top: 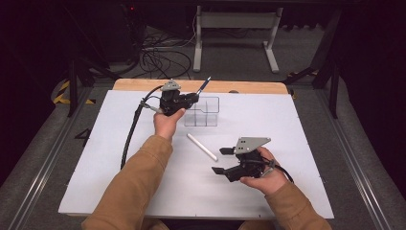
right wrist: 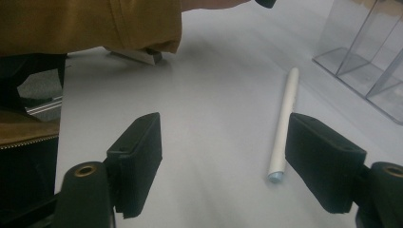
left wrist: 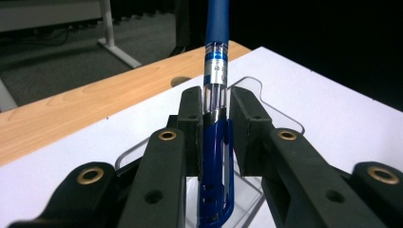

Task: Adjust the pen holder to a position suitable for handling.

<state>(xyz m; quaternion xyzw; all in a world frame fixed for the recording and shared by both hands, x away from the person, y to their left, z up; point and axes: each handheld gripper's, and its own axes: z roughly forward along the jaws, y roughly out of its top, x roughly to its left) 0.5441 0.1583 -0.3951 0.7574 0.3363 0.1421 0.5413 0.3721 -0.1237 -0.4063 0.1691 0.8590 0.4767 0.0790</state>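
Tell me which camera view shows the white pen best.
The right gripper view: the white pen lies close and whole on the white table, just inside the open right tongs. The high view shows it small, between the two hands. In the left gripper view, the left tongs grip a blue pen.

White table (top: 287,124), tangled floor cables (top: 160,60)
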